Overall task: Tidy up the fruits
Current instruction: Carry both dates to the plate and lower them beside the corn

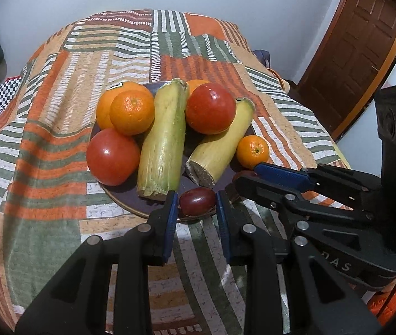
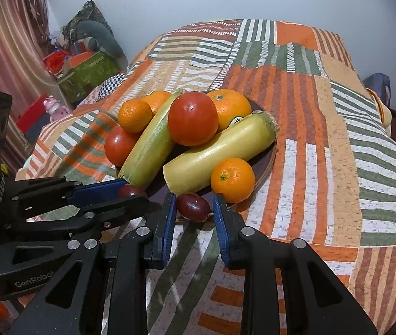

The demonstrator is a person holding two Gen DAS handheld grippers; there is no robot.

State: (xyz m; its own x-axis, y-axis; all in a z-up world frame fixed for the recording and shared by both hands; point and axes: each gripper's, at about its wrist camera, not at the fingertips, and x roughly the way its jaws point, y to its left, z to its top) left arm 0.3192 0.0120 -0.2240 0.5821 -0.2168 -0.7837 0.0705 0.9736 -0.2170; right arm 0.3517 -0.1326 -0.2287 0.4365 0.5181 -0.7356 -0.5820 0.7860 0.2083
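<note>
A dark plate [image 1: 131,203] on the patterned cloth holds two red tomatoes [image 1: 112,156] [image 1: 210,108], several oranges [image 1: 131,112], two yellow-green squashes [image 1: 163,139] [image 1: 220,145] and red grapes. My left gripper [image 1: 197,205] is open, its pads on either side of a red grape [image 1: 197,201] at the plate's near rim, with small gaps. My right gripper [image 2: 194,206] is open around another red grape [image 2: 193,206] beside a small orange [image 2: 233,180]. The left gripper also shows in the right wrist view [image 2: 119,192], by its grape [image 2: 129,190].
The plate sits on a table covered by a striped orange, green and white cloth [image 1: 58,209]. A brown door [image 1: 360,44] stands at the right. Boxes and clutter [image 2: 86,67] lie by a curtain at the left. A white wall is behind.
</note>
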